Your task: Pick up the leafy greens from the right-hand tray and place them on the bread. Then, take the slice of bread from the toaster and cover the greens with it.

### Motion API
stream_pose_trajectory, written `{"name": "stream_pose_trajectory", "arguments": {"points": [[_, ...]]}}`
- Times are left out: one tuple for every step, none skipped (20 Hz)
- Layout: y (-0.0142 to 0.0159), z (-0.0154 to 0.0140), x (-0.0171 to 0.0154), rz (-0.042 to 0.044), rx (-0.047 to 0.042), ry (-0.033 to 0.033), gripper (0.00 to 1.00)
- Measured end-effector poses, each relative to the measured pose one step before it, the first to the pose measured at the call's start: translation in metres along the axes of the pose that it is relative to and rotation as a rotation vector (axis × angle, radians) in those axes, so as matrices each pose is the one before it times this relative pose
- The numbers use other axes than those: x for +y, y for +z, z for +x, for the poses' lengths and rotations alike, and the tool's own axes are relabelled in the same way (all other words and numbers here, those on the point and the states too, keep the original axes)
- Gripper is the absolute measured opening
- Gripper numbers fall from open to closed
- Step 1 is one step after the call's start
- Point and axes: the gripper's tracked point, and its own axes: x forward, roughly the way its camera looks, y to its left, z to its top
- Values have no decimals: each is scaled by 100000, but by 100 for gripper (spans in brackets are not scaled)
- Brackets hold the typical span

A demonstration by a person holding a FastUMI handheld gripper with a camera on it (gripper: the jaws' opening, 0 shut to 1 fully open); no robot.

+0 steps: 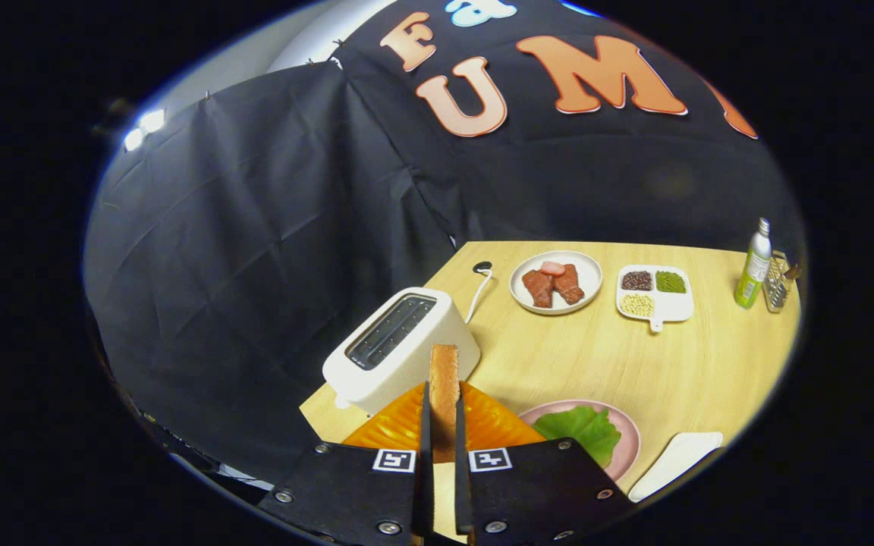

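Between the two fingers of the hand-held gripper (441, 425) stands a slice of bread (444, 387), held on edge and upright — both fingers press on its flat faces, so the grasp is clenched on it. Just beyond the fingertips, at about eleven o'clock, sits the toaster (399, 349) with its slot open and nothing standing in it; the slice seems lifted clear of it. Directly under the slice lies an orange ribbed tray (399, 425). At about three o'clock from the fingertips a pink plate (629, 432) carries the leafy greens (581, 428), spread flat; whether bread lies beneath them I cannot tell. A white tray (676, 462) lies just past the plate at four o'clock.

Farther across the bench (634, 364), at one o'clock, are a plate of meat pieces (556, 282) and a divided dish of beans (654, 293), with a green bottle (753, 265) at two o'clock.

By my reading the greens are already placed and the second step is in hand. The next move calls for carrying the slice rightward over the pink plate, tipping it from upright to flat, and lowering it squarely onto the greens before letting go — a tilted release could slide it off.
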Motion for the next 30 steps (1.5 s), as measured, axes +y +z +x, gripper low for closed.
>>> {"name": "stream_pose_trajectory", "arguments": {"points": [[-766, -347, -674, 714, 82, -715, 11], [-863, -209, -744, 677, 486, -690, 11], [-446, 241, -1342, 774, 285, -873, 11], [-751, -12, -788, 872, 430, -610, 11], [-759, -15, -683, 1164, -143, -628, 11], [-553, 57, -707, 1208, 47, -161, 11], [-398, -27, -668, 1772, -265, -272, 11], [-619, 86, -702, 1391, 601, 198, 11], [-706, 46, -582, 2139, 375, -171, 11], [-776, 112, -668, 1598, 1288, 143, 11], [-580, 260, -769, 1938, 552, -628, 11], [-582, 250, -809, 1258, 423, -1071, 11], [-367, 91, -986, 577, -1098, -1735, 11], [205, 2, -805, 362, -2352, -1222, 11], [230, -125, -624, 809, -1806, -582, 12], [-312, -17, -309, 841, -805, -22, 11], [-366, 176, -450, 185, -233, -524, 11], [-215, 128, -656, -1126, -306, -1788, 11], [-326, -102, -785, -1594, -608, -2161, 11], [-255, -56, -601, -783, -163, -912, 11], [-182, -85, -94, -279, -484, -357, 11], [16, 52, -160, -222, -834, -573, 13], [127, 38, -221, -842, -1390, -654, 15], [97, 29, -234, -1770, -1409, -1175, 20], [48, -1, -261, -2435, -1149, -1671, 24], [267, -83, -432, -3199, -1742, -2156, 31], [414, -9, -459, -3226, -2597, -3095, 35], [772, -124, -716, -3003, -3539, -3522, 40], [821, -283, -709, -1866, -3939, -3220, 42], [1128, -309, -536, -1001, -4517, -2075, 45]]}}
